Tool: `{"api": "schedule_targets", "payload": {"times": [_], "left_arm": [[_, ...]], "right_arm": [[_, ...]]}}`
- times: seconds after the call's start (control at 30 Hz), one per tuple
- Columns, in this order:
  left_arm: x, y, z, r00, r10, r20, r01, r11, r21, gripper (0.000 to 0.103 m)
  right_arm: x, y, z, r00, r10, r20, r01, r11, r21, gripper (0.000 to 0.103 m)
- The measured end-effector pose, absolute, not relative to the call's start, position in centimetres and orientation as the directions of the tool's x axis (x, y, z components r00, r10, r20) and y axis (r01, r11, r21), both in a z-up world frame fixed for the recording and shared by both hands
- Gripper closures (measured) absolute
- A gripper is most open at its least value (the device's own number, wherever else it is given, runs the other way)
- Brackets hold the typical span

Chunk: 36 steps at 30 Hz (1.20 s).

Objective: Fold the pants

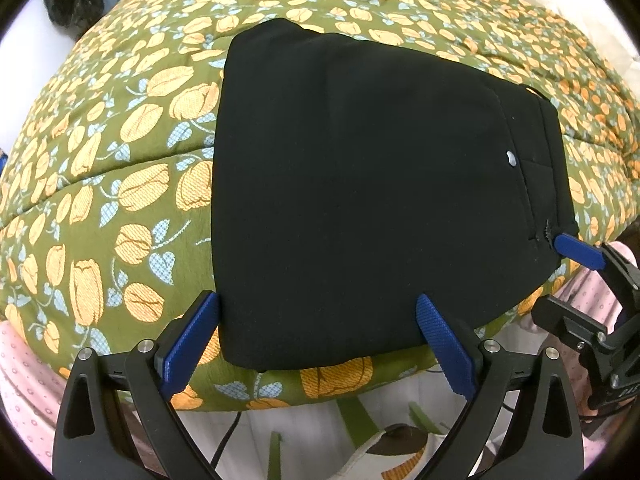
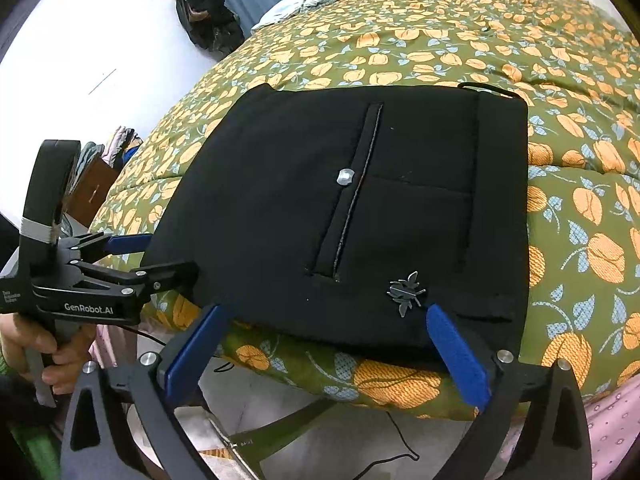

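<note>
Black pants lie folded into a compact block on a green quilt, with the waistband at the right. A silver button and a metal insect ornament show on top. My left gripper is open at the block's near edge, its blue pads on either side of the cloth without pressing it. At the near right corner my right gripper is open, straddling the edge beside the ornament. In the right wrist view, the left gripper shows at the block's left corner.
The quilt with orange tulips covers a bed and drops off near me. Pink dotted fabric hangs below it. A dark bag and a brown cabinet stand at the far left. A hand holds the left gripper.
</note>
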<state>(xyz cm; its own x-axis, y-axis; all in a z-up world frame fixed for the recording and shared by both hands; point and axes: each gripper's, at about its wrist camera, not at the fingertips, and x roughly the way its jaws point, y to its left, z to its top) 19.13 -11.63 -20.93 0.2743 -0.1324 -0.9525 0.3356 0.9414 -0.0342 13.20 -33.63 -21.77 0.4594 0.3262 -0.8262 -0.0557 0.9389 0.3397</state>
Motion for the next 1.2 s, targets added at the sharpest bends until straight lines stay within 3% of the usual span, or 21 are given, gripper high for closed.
{"api": "schedule_targets", "payload": {"times": [1.2], "left_arm": [[18.91,-11.73,-21.02,0.274,-0.140,-0.952,0.333,0.942,-0.042,0.004]], "right_arm": [[12.95,-33.99,-21.70,0.476,0.356,-0.804,-0.048,0.924,0.380,0.000]]}}
